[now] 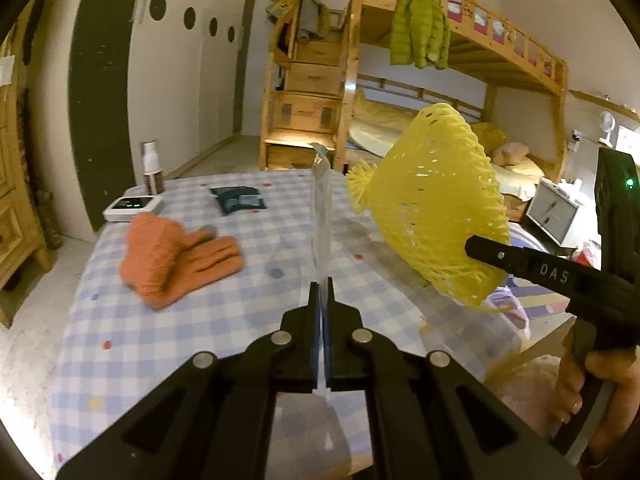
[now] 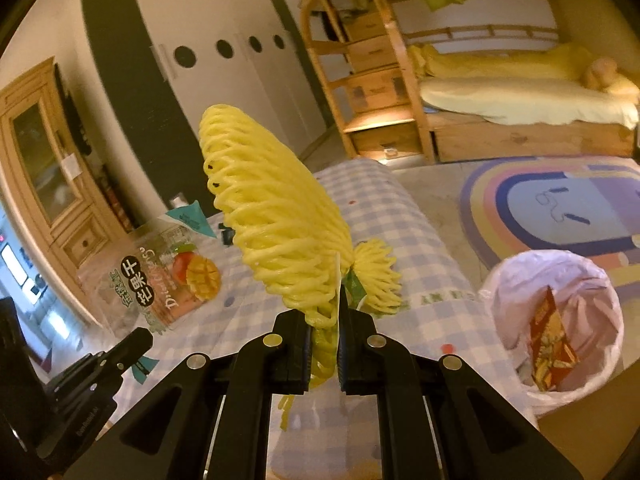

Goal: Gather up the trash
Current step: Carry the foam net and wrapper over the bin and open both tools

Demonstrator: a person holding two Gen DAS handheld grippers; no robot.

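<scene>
A: In the left wrist view, what does the left gripper [image 1: 323, 280] have?

B: Its jaws are pressed together at the centre bottom of the frame, clamped on a clear plastic snack bag [image 1: 321, 216] seen edge-on, standing up as a thin strip from the fingertips. The right wrist view shows the same bag flat at the left of the frame, with a mango picture and a teal corner.

A: And the right gripper [image 2: 325, 312]?

B: Nearly closed, pinching the yellow foam fruit net [image 2: 272, 216]. The net fans up and to the left from the jaws in the right wrist view; a tasselled end hangs just right of the fingers. In the left wrist view the net sits at the right of centre, with the right gripper's black finger lying across its lower edge and a hand [image 1: 592, 384] on the handle at the lower right.

A: What is on the tabletop [image 1: 256, 320]?

B: A blue-and-white checked cloth covers it. An orange glove [image 1: 176, 260] lies left of centre. Behind it, at the upper left of the cloth, are a small white device with green lights [image 1: 134, 207], a spray bottle [image 1: 153, 168] standing upright, and a dark packet [image 1: 239, 205].

A: Any bin?

B: Yes, at the lower right of the right wrist view: a round bin lined with a white bag [image 2: 560, 320], standing on the floor beside the tabletop, with a red and gold wrapper [image 2: 550, 344] inside. Both held pieces are well apart from it, over the cloth.
</scene>
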